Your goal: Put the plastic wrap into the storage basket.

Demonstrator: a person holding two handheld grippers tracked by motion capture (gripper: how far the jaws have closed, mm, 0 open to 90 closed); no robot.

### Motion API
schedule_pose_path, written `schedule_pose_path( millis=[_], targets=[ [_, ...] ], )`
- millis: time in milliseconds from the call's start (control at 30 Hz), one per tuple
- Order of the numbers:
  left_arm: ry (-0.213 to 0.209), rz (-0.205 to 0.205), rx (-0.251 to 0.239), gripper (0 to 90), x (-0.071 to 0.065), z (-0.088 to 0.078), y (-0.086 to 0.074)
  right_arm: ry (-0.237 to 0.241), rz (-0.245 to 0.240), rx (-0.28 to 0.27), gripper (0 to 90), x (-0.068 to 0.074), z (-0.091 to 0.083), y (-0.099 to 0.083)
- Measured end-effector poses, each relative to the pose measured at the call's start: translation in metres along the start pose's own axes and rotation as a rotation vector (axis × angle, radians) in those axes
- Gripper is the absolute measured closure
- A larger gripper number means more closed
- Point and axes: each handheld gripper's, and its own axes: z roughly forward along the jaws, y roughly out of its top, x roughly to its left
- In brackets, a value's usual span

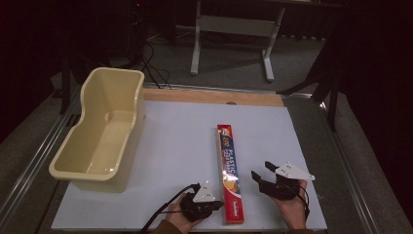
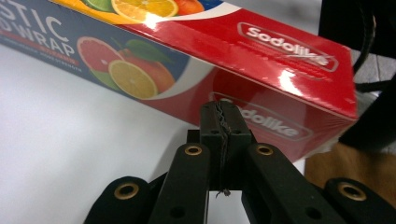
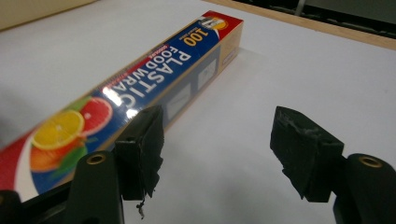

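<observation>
The left gripper (image 1: 217, 204) is seen at the near edge of the table, held in a hand (image 1: 181, 218), jaws pressed fully together with nothing between them. In the left gripper view the closed tips (image 2: 224, 123) are placed right against the red side of the plastic food wrap box (image 2: 243, 56), near its "Sodolike" end; contact looks likely, but it cannot be told for sure. A black cable (image 1: 163, 209) is trailed from this gripper toward the table's near edge.

The right gripper (image 1: 260, 171) is held in the other hand (image 1: 292, 209) just to the right of the box, jaws parted at a moderate width, nothing gripped. In the right gripper view one pad (image 3: 144, 144) is seen just beside the box's long side, the other pad (image 3: 301, 149) over bare table; no touch with the box is shown.

The box (image 1: 230, 173) is laid flat on the white table top (image 1: 175, 146), lengthwise away from the person, its near end between the two grippers, close to the table's near edge. Citrus fruit printing and "100 PLASTIC FOOD WRAP" are read on its top face (image 3: 140, 79).

A cream plastic tub (image 1: 100, 131) is stood at the table's left side, well apart from the box and both grippers, with its near-left corner hung over the edge. A wooden strip (image 1: 214, 96) is run along the far edge of the table.
</observation>
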Motion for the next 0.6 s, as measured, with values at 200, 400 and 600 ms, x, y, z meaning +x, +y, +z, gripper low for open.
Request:
schedule_pose_path(
  millis=[200,400,600],
  targets=[
    [0.022,-0.041,-0.014,90.0,0.007,0.024,0.016,-0.008,0.048,-0.021,34.3,-0.008,-0.004,-0.001],
    [0.004,-0.028,-0.006,89.9,0.005,0.042,0.031,0.004,0.059,-0.027,34.2,-0.010,-0.006,-0.001],
    [0.033,-0.014,-0.014,84.1,0.015,0.024,0.030,0.034,0.074,-0.004,29.4,-0.006,-0.003,0.000]
  ],
)
